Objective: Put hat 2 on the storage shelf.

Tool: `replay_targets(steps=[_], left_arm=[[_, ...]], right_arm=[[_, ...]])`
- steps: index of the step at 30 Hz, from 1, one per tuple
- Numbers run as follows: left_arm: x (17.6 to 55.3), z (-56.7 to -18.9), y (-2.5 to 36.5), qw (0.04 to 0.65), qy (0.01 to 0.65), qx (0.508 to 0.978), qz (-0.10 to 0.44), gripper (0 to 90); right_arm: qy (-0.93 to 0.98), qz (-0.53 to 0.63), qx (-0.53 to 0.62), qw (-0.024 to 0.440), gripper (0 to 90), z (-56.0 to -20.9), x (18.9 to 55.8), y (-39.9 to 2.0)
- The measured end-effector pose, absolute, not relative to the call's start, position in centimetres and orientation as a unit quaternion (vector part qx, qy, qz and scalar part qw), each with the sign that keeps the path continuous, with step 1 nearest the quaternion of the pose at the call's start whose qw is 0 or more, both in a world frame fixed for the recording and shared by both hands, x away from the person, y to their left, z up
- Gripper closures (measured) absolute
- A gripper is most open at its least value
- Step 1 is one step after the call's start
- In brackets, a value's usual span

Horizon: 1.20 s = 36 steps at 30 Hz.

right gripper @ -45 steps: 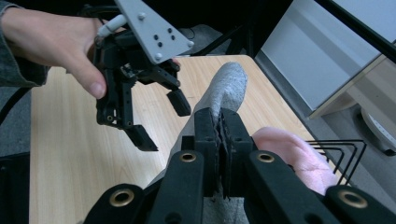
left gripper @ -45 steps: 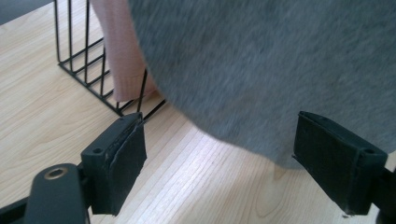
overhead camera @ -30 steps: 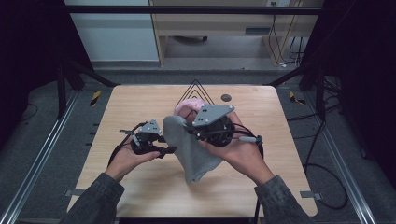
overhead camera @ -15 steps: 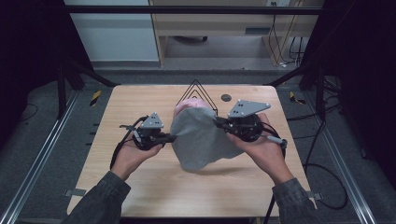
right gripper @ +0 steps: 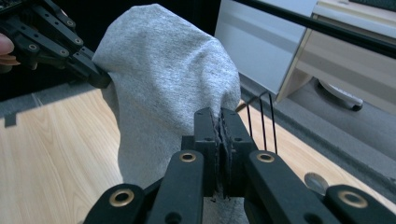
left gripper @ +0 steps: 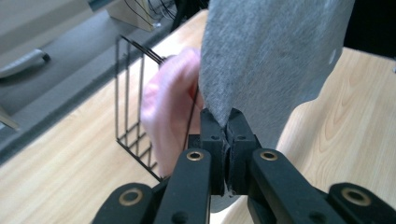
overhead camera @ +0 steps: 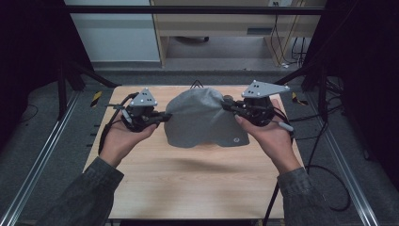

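Wood table (overhead camera: 188, 188), light grain, w/ dark floor and metal rails either side.

Grey cloth (overhead camera: 202, 120) held up over the far half of the table, stretched btwn both grippers, clear of the tabletop; shadow on the wood below it. Small round pale mark near its lower right corner. In the left gripper view the cloth (left gripper: 266, 60) hangs wide above the jaws; in the right gripper view the cloth (right gripper: 168, 88) bulges up like a hood.

Left gripper (overhead camera: 162, 117) at the cloth's left edge, jaws pressed tight together on a pinch of fabric; left gripper (left gripper: 227, 126) pads meet w/ grey cloth coming out from btwn them. Jaws have just been closing, cloth btwn them.

Right gripper (overhead camera: 228, 106) at the cloth's upper right edge, jaws clamped fully on fabric; right gripper (right gripper: 218, 123) shows no gap, cloth nipped in.

Black wire rack (left gripper: 135, 102) upright on the table's far side, pink item (left gripper: 173, 107) just beside it, behind the cloth.

Small coin-like disc (right gripper: 316, 183) on the table nr the far edge.
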<state>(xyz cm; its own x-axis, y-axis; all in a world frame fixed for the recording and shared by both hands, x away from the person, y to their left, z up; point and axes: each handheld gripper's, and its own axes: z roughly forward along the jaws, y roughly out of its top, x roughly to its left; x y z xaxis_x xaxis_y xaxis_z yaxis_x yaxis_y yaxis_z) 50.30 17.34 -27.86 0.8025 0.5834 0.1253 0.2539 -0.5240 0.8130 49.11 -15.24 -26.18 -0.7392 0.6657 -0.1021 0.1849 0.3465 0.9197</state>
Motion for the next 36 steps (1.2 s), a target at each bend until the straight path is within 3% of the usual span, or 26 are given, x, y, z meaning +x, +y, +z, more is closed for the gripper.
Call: replay_targets(steps=[24, 30, 36], left_arm=[[54.8, -19.3, 16.7, 0.446, 0.261, 0.811, 0.273, 88.0], [57.1, -18.7, 16.6, 0.453, 0.27, 0.801, 0.283, 88.1], [59.7, -20.1, 16.4, 0.451, 0.28, 0.797, 0.287, 88.0]], right_arm=[[0.742, 0.549, 0.298, 0.245, 87.1, -20.6, 54.5, -15.9], [0.734, 0.554, 0.295, 0.26, 87.1, -19.2, 56.6, -15.5], [0.733, 0.552, 0.305, 0.254, 87.1, -20.2, 59.6, -15.5]])
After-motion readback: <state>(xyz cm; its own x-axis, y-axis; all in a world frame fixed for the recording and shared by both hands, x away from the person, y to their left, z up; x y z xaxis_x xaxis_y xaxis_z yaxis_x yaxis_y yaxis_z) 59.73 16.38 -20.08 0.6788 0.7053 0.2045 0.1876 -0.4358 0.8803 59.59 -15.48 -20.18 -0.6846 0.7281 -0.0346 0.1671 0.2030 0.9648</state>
